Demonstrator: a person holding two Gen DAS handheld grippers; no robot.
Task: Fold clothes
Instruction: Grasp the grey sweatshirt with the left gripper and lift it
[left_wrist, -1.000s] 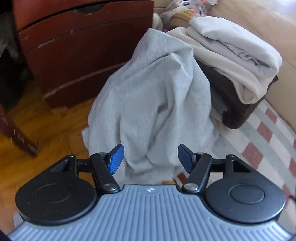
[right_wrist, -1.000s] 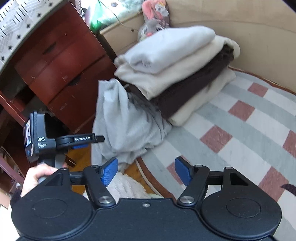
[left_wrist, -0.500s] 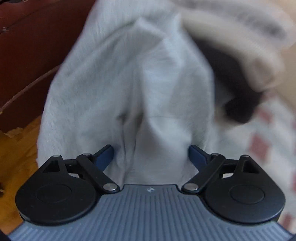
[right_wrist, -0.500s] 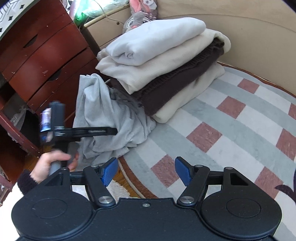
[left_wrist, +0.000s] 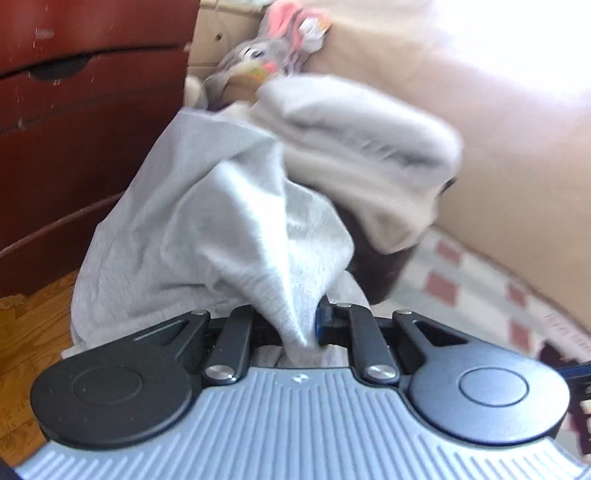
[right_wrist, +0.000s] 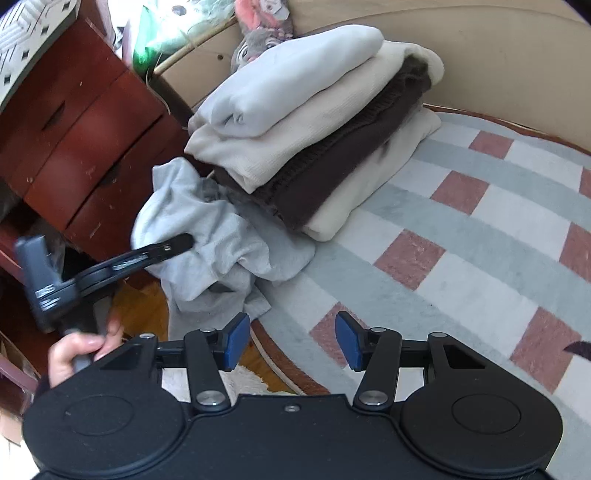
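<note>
- The left gripper (left_wrist: 295, 325) is clamped on a fold of the light grey garment (left_wrist: 207, 229), which fills the centre of the left wrist view; only one blue pad shows there, the other is buried in cloth.
- The right wrist view shows what the left cannot: the whole grey garment (right_wrist: 221, 243) lies crumpled at centre left, half on the checked rug (right_wrist: 480, 236) and half over the wooden floor (right_wrist: 140, 306), touching the foot of the folded stack (right_wrist: 314, 122).
- In that view the left gripper (right_wrist: 184, 242) reaches in from the left edge, held by a hand (right_wrist: 79, 350) at lower left.
- The right gripper (right_wrist: 291, 339) has its fingers apart (nothing between them) above the rug edge.
- A red-brown dresser (left_wrist: 81, 122) stands at the left, a plush toy (left_wrist: 269, 55) at the top.
</note>
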